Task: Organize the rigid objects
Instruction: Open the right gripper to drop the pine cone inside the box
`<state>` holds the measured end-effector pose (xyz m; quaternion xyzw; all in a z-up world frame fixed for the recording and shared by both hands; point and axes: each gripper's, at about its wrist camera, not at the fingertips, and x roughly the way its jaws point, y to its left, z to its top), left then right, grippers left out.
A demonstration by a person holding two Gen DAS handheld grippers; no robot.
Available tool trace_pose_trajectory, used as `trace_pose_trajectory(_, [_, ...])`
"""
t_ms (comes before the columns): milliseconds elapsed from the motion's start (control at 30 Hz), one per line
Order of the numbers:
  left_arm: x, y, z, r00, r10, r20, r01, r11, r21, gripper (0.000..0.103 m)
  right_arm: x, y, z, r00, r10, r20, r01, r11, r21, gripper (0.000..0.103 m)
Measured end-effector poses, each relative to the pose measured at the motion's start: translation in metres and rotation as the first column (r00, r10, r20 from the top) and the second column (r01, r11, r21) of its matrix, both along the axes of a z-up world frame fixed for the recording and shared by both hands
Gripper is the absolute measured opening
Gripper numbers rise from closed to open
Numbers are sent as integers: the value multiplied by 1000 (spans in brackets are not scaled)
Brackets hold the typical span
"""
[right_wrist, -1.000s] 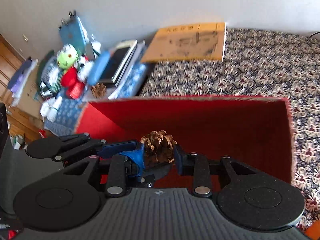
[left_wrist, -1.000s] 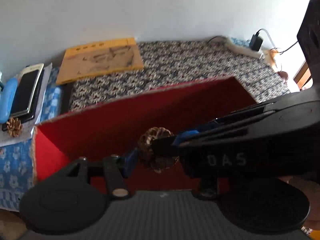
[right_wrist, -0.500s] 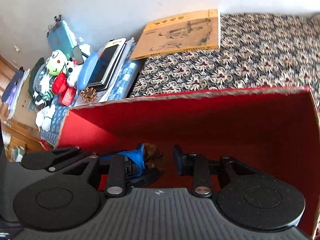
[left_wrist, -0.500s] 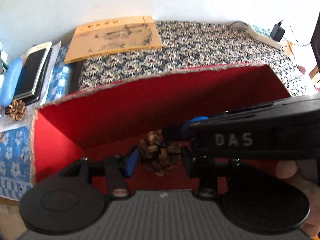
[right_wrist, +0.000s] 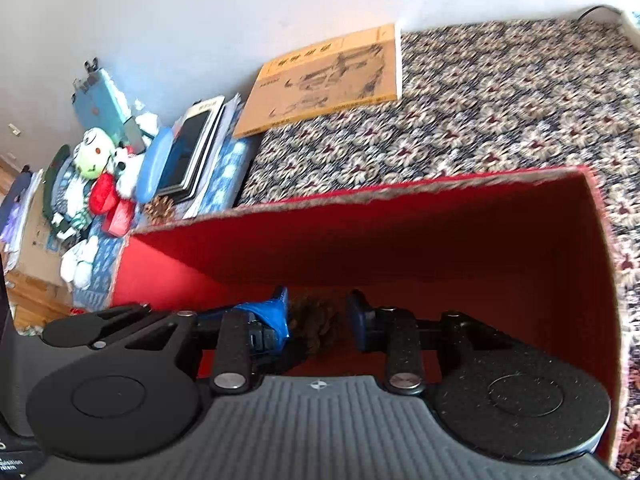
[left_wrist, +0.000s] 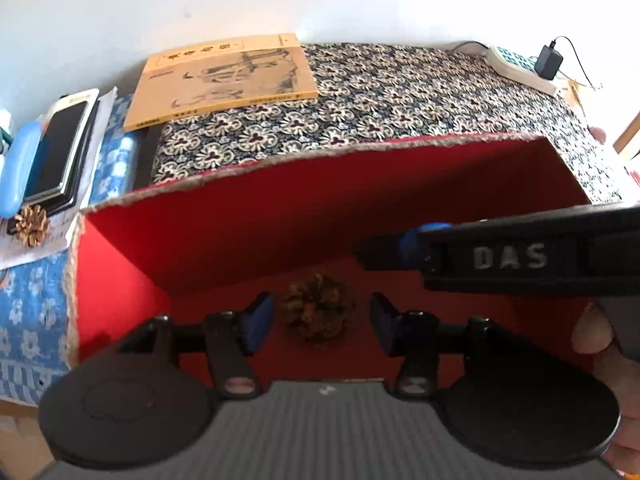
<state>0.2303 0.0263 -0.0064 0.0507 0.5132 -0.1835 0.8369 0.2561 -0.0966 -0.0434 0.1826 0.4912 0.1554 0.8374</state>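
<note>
Cone (left_wrist: pixel 316 314) sits on the red floor of the box (left_wrist: pixel 360 200), lower centre of the left wrist frame, dead centre between your left gripper (left_wrist: pixel 318 320) fingers. Both pads stand off it, gap showing each side, so nothing is gripped. Left jaws are wide.

Right gripper (right_wrist: pixel 316 314) also points into the box; in its frame the same cone (right_wrist: pixel 314 320) lies low centre between its fingers, partly hidden by the left tool's blue pad (right_wrist: pixel 276 314), which crosses in from lower left. Right jaws are about as far apart, holding nothing; can't tell if either pad grazes the cone. From the left wrist view the right tool is the black bar marked DAS at right centre, its blue tip above and right of the cone.

No clear long axis on the cone; it reads roundish, scales up.

Both tools are equally near this cone, so it looks placed. A second cone (left_wrist: pixel 31 224) lies outside the box at far left of the left frame, on papers below the phone (left_wrist: pixel 60 152). It's on your left side, so the left hand is nearer. You'd need to lift clear of the box wall first.
</note>
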Motion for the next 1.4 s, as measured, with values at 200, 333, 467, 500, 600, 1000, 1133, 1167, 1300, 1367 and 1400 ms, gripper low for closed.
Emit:
trace_pose_trajectory(200, [-8,0,7,996,37,81,-39,999,33,53,-15,-11,18,994,-66,92,70,997,-39,16])
trace_pose_trajectory(333, [-13,0,12,988,77,134,-86,994,64,53,-27,-21,28,987,-108,119,112,993,-25,16])
trace_pose_trajectory(467, [-27,-4,21,974,81,210,-110,986,128,54,-43,-29,37,978,-152,144,156,988,-15,16])
trace_pose_trajectory(500, [-32,-5,25,971,83,226,-115,984,135,55,-47,-32,40,974,-163,155,167,986,-12,16])
trace_pose_trajectory(600, [-45,-4,40,958,106,267,-146,981,131,58,-61,-34,47,966,-183,181,185,983,4,16])
trace_pose_trajectory(1000, [-102,-5,79,926,152,345,-209,968,136,69,-109,-28,67,966,-150,212,144,989,46,17])
trace_pose_trajectory(1133, [-119,1,86,926,167,338,-220,967,125,69,-122,-24,69,970,-132,203,127,991,39,17])
trace_pose_trajectory(1167, [-123,2,88,926,171,336,-223,967,122,69,-126,-22,70,970,-132,204,127,991,35,17])
trace_pose_trajectory(1300, [-138,1,95,921,171,350,-232,963,140,70,-141,-20,74,967,-126,221,121,992,32,17])
trace_pose_trajectory(1367, [-146,1,97,920,167,356,-231,962,146,70,-149,-21,77,963,-130,235,126,991,35,17])
trace_pose_trajectory(1400, [-150,0,97,921,166,352,-230,962,149,71,-153,-21,77,961,-132,243,128,991,33,17])
